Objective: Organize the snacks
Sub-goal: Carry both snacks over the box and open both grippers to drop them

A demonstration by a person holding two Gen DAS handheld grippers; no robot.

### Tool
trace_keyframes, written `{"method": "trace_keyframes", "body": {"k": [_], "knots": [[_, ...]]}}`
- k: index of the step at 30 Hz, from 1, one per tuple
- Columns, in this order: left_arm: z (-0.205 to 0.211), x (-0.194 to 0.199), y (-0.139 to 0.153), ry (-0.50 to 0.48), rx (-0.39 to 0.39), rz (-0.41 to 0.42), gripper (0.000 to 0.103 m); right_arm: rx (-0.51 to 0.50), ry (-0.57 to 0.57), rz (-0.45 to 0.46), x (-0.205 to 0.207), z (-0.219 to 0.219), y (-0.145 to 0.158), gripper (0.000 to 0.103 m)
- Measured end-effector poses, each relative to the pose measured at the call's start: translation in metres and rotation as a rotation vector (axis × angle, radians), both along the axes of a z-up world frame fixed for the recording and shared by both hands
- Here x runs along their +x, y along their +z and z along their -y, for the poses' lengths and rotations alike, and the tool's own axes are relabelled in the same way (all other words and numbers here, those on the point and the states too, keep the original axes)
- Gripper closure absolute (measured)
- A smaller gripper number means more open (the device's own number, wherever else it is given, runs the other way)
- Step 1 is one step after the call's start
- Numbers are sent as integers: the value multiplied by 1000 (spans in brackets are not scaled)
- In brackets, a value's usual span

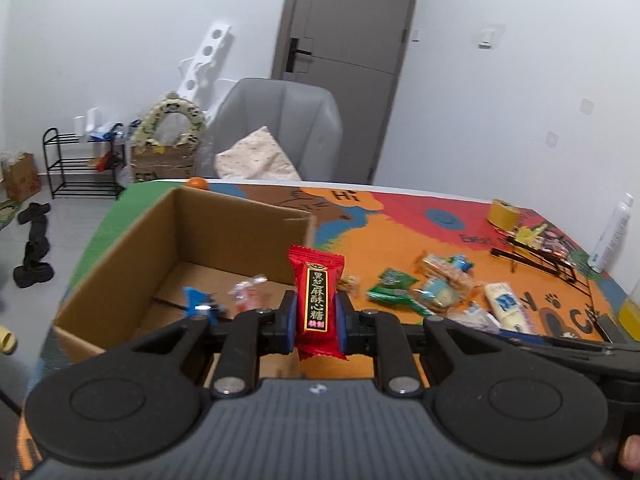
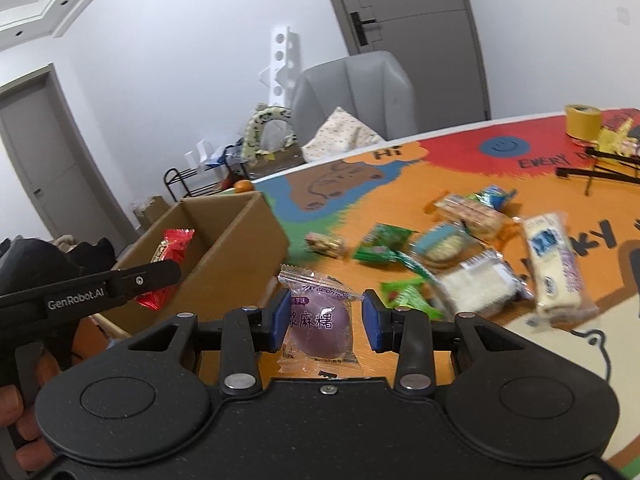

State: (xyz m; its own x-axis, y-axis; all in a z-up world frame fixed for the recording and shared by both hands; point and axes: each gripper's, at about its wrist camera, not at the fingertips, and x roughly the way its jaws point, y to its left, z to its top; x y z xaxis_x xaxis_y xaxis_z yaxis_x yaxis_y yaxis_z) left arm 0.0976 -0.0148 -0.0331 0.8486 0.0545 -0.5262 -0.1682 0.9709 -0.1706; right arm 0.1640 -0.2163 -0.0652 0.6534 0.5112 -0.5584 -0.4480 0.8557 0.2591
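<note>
My left gripper [image 1: 316,314] is shut on a red candy packet [image 1: 317,300] and holds it upright over the near right corner of an open cardboard box [image 1: 120,256]. Two or three small wrapped snacks [image 1: 248,292] lie inside the box. In the right wrist view the same red packet [image 2: 170,248] shows over the box [image 2: 240,248]. My right gripper [image 2: 326,318] is open, its pads on either side of a purple mochi in a clear wrapper [image 2: 318,320] lying on the table. Several loose snacks [image 2: 460,256] lie in a pile to the right.
A colourful mat covers the table [image 1: 400,220]. A yellow tape roll [image 1: 502,212], a black wire rack [image 1: 540,256] and a white bottle [image 1: 612,236] stand at the far right. An orange [image 1: 197,182] sits behind the box. A grey chair [image 1: 280,128] stands beyond the table.
</note>
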Motion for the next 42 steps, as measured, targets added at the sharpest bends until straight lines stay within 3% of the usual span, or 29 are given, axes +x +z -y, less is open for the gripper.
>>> {"method": "trace_keyframes", "body": {"k": [19,29,34,38,40,42], "knots": [[-80,-23,2,143,-39,14,84,-13,107,61,5,-74,26,67],[-108,-16,-14,135,-86,-10,84,-32,140,69,8,-112,27,67],[-111,-19,-11,148,-70,8,79,-28,157,61,10,-123,26,67],[-116,-22,-9,166,-69,8,67,-7,174,56,10,-128,25,65],[-118,-24,-10,171,-73,4,61,19,185,48,11,-129,25,51],[-119,-24,-10,160,-79,3,55,35,175,37,12,-125,25,45]]}}
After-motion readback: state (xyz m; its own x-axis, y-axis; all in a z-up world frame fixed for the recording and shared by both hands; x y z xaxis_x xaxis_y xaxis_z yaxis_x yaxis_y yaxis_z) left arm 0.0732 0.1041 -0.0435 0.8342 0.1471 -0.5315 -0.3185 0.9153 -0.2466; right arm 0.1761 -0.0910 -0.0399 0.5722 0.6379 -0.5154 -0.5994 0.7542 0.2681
